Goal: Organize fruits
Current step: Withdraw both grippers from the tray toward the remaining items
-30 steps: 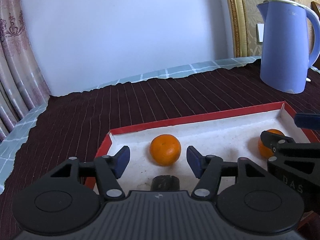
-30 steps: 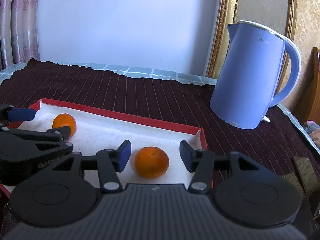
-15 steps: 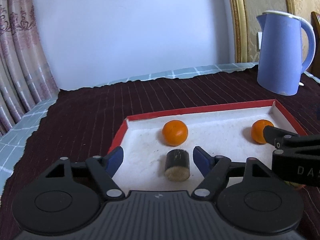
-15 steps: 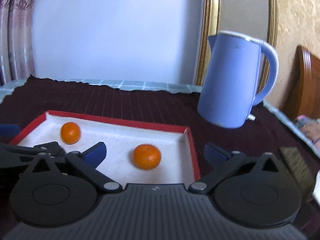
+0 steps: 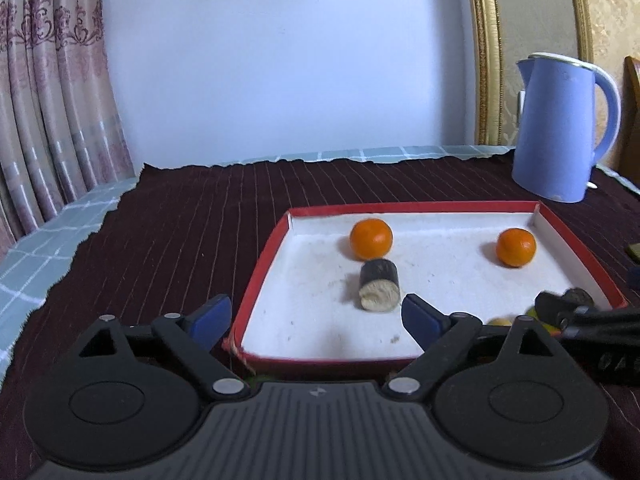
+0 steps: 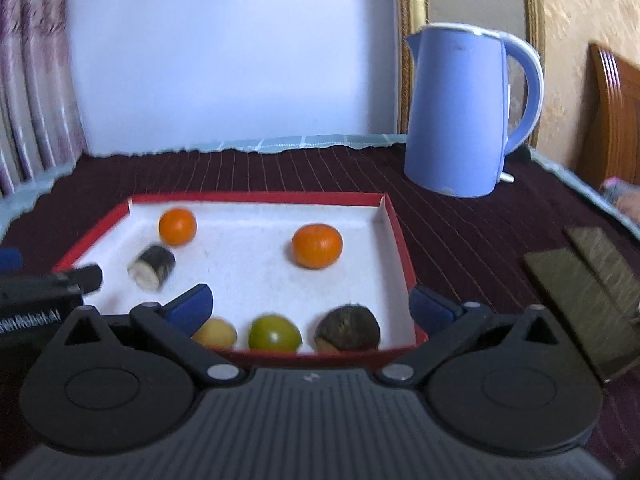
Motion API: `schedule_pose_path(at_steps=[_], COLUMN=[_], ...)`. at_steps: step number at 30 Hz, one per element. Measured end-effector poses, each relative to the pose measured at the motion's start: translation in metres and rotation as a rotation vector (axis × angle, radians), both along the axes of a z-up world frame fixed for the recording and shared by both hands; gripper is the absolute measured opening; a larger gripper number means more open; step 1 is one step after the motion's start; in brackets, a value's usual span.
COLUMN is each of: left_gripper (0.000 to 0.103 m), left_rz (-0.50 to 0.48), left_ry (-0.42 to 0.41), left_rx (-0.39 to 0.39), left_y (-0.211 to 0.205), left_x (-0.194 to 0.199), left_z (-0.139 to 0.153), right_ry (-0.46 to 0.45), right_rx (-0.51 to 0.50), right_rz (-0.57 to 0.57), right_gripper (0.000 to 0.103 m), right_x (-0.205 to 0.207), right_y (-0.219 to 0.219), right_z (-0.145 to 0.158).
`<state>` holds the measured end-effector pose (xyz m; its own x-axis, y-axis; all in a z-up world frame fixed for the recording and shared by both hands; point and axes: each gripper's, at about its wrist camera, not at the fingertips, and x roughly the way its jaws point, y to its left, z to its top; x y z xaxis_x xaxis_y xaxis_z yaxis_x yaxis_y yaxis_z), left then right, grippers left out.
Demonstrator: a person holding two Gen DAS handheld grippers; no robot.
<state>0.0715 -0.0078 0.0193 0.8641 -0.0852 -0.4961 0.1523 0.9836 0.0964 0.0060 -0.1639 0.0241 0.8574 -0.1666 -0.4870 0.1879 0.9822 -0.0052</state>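
Both tools have pulled back from the shallow red-rimmed cardboard tray with a white floor (image 6: pixel 394 224), so more of it shows than a second ago. The left hand-held gripper (image 5: pixel 316 318) is released, its jaws opening wider, with nothing between the blue pads; a second ago they flanked the left round orange tangerine (image 5: pixel 371 238), which now lies free near the tray's far left corner. The right hand-held gripper (image 6: pixel 312 306) stands fully spread and empty; the right round orange tangerine (image 6: pixel 317 245) it bracketed before rests alone toward the tray's far right.

A short dark-skinned cylinder with a pale cut end (image 5: pixel 379 291) lies on its side just in front of the left tangerine. Along the near wall, newly in sight, sit a small yellowish fruit (image 6: pixel 216 333), a green round fruit (image 6: pixel 274 333) and a dark brown fuzzy fruit (image 6: pixel 347 328). The tall lavender-blue electric kettle (image 6: pixel 460 112) stands on the desk's dark striped cloth (image 5: pixel 192 216), beyond the tray.
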Motion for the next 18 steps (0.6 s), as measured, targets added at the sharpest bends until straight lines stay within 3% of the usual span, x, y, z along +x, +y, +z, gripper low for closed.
schedule_pose_path(at_steps=[9,15,18], left_gripper=[0.098,0.098,0.098], left_rz=[-0.047,-0.057,-0.064], left_ry=[-0.048,-0.028,-0.006], left_rx=[-0.046,-0.08,-0.078], left_y=[0.023,0.045,0.051], left_x=[-0.038,-0.05,-0.049], left_z=[-0.007,-0.023,-0.032], right_ry=[-0.006,-0.058,-0.039], right_rx=[-0.277,-0.06,-0.042], right_rz=[0.046,0.159,0.147], right_gripper=[0.103,0.103,0.103], right_x=[-0.034,-0.058,-0.059], right_y=[0.036,0.012,0.008], right_z=[-0.019,-0.018,-0.022])
